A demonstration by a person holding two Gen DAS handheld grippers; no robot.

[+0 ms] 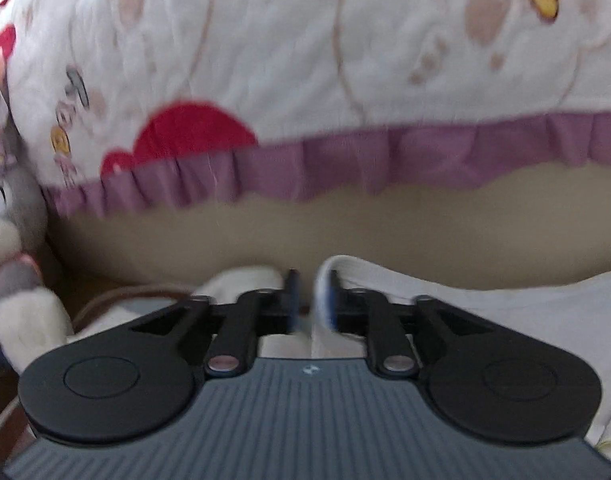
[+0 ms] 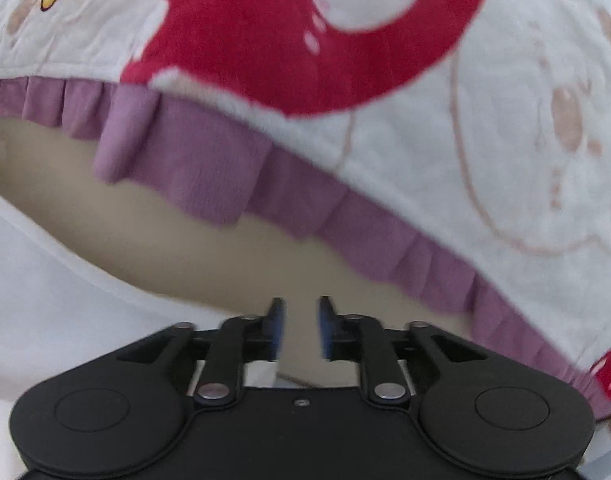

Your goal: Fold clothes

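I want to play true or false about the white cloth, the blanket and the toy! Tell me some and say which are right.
1. The blanket has a purple ruffled edge. True.
2. The left gripper has white cloth between its fingers. True.
3. The right gripper is squeezing the purple ruffle. False: its jaws stand apart with nothing between them, and the ruffle lies farther off.
4. A grey and white plush toy sits at the left in the left wrist view. True.
5. The blanket's big patches are green. False: they are red.
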